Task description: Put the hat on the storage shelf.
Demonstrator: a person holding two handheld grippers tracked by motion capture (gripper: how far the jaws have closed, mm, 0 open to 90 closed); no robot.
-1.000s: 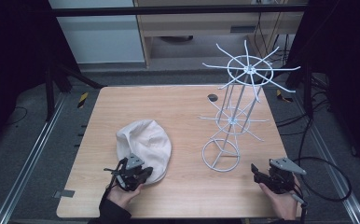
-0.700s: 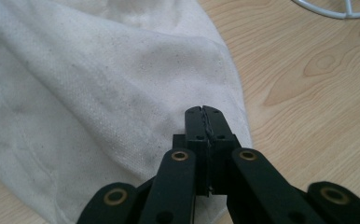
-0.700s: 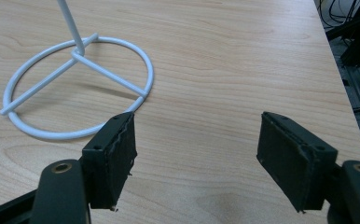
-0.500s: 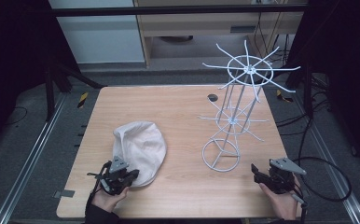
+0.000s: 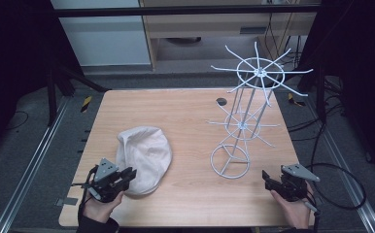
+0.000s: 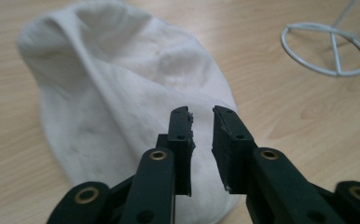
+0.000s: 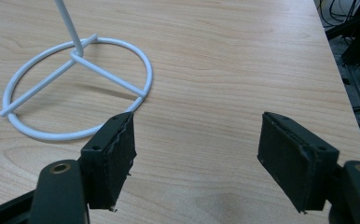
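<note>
Looking down from the high view, I see the white cap [image 5: 143,159] lying flat on the wooden table [image 5: 185,116], toward its near left part, with my left gripper [image 5: 125,175] at the cap's near edge. The white wire rack [image 5: 246,121] stands well apart to the right, and my right gripper [image 5: 268,180] hovers near the rack's ring base, by the table's near right corner. A small dark disc [image 5: 221,101] lies farther back, clear of everything.

From the left gripper view, my left gripper [image 6: 201,123] has just been opening: its jaws stand a narrow gap apart, with nothing pinched between them and the cap [image 6: 122,107] spread below and beyond the tips. I judge the step is to get a fresh hold on the cap so it can go onto the rack. To do that well, I should widen the jaws, come down on a raised fold or the rim rather than the flat crown, and close only once cloth sits between both pads.

From the right gripper view, my right gripper [image 7: 197,154] is wide open and empty above bare wood, with the rack's ring base [image 7: 75,88] just beyond its left jaw. Keeping it clear of the wire avoids nudging the rack.
</note>
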